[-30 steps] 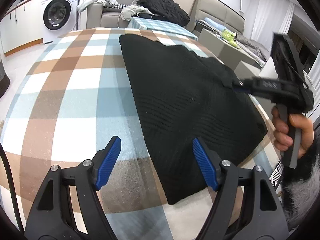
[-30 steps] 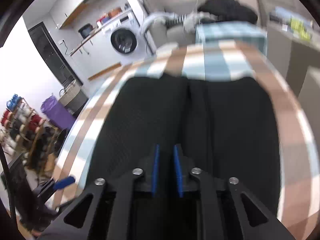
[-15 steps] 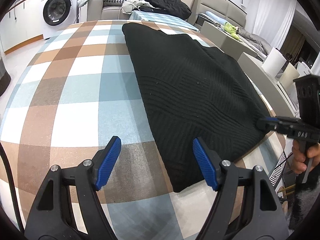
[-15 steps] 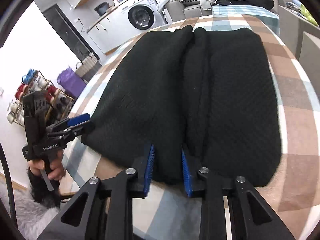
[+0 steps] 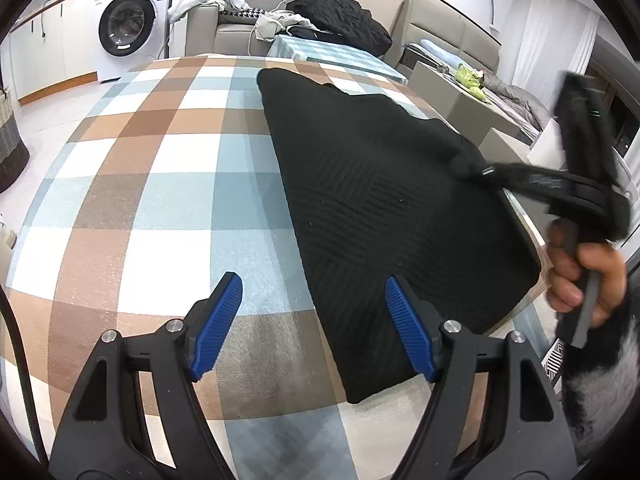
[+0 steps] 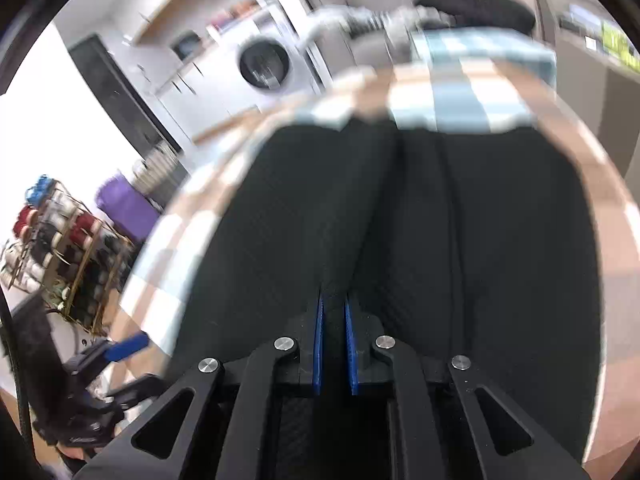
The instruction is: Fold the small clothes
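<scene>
Left gripper (image 5: 312, 322), nearest, jaws spread wide over the checked tablecloth (image 5: 160, 200), its right pad above the near corner of the black knit garment (image 5: 380, 200), gripping nothing. Garment lies flat on the table's right half. Farther right, the right gripper (image 6: 333, 344), jaws just closing, pinches a raised ridge of the garment. Beyond: washing machine (image 5: 128, 28), sofa (image 5: 224, 28)

Washing machine (image 5: 127, 24) — sofa (image 5: 208, 28) beside

Table under a brown, blue and white checked cloth (image 5: 168, 184), folded black knit garment (image 5: 384, 208) lying flat on it
</scene>
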A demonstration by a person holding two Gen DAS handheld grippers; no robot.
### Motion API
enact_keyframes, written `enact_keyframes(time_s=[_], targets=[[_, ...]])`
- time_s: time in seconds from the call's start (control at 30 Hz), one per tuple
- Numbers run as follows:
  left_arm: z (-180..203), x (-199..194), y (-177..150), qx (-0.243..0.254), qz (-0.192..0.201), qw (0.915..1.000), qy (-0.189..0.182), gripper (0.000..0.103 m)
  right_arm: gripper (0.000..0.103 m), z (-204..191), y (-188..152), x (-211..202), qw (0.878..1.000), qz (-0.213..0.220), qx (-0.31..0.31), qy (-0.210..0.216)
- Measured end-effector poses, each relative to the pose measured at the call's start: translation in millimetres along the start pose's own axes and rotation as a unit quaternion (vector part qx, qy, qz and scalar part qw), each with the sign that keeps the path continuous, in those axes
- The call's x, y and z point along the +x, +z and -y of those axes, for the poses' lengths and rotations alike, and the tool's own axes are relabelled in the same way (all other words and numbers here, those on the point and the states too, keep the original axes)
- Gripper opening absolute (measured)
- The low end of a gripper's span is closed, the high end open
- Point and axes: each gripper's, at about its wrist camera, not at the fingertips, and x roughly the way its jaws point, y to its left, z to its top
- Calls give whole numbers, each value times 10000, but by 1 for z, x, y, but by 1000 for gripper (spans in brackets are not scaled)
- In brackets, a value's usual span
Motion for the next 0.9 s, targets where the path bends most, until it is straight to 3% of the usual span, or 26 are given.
enact_keyframes(time_s=[0.07, 0.17, 0.23, 0.3, 0.33, 0.4, 0.6, 0.67, 0.7, 0.73, 0.83, 0.9], targets=[[0, 1, 1, 25, -13, 10000, -17, 72, 9, -5, -3, -23, 9995, 289, -73, -115], [0, 7, 0, 43, -65, 10000, -61, 72, 9, 7, -12, -19, 9985, 122, 72, -525], [1, 11, 0, 54, -117, 9999, -50, 72, 10, 16, -16, -5, 9980, -136, 204, -579], [3, 11, -1, 75, -137, 9999, -62, 72, 16, 23, -18, 0, 9975, -239, 314, -579], [4, 11, -2, 85, -138, 9998, -77, 72, 19, 23, -19, -3, 9978, -222, 329, -540], [5, 11, -4, 105, -144, 9998, -69, 72, 34, 26, -24, -12, 9987, -199, 324, -353], [6, 17, -10, 137, -267, 9995, -114, 72, 41, 31, -67, -38, 9991, -365, 41, 205], [6, 17, -12, 157, -281, 9994, -124, 72, 36, 37, -76, -42, 9988, -304, 160, 344], [6, 16, -12, 157, -281, 9994, -131, 72, 18, 37, -76, -44, 9986, -264, 205, 407], [7, 16, -13, 169, -298, 9993, -123, 72, 11, 34, -75, -47, 9984, -190, 190, 507], [7, 16, -15, 215, -311, 9992, -95, 72, 8, 20, -73, -65, 9981, 144, -105, 587], [6, 15, -17, 199, -314, 9993, -105, 72, 8, 25, -76, -58, 9999, -99, -71, 115]])
